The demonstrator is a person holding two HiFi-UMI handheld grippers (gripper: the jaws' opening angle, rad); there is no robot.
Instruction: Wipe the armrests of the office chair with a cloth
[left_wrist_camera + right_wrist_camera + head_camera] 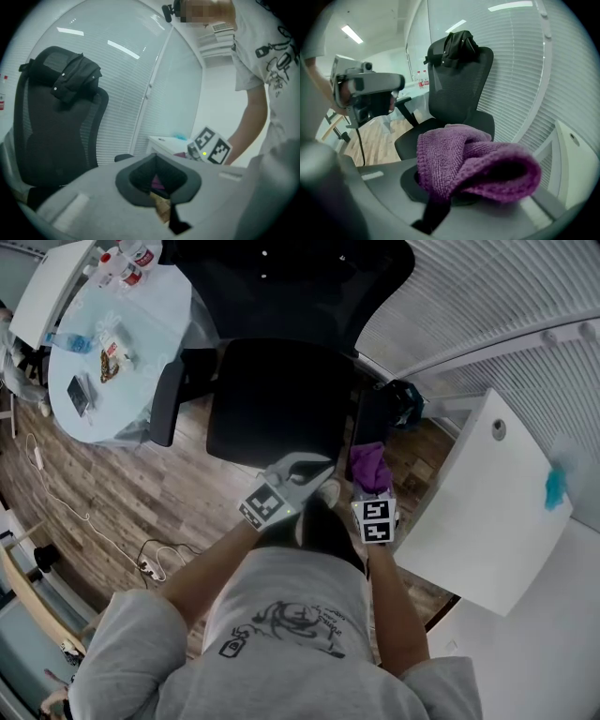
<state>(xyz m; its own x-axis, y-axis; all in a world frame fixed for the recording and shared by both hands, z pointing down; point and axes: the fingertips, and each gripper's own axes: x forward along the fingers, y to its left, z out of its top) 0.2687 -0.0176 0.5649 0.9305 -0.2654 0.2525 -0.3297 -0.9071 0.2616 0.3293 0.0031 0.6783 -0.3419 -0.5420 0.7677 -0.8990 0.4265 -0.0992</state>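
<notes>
- The right gripper (371, 488) was clamped on the purple cloth (369, 465), just beside one armrest (373, 416) of the office chair (281, 399); I could not tell whether they touched.
- The left gripper (314, 467) was closed and empty.
- The approach seemed in hand; next, the cloth needed pressing flat on the pad.

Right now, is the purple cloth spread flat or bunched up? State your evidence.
Bunched up. The purple cloth sits in thick rolled folds, clamped in the right gripper, not laid flat.
</notes>
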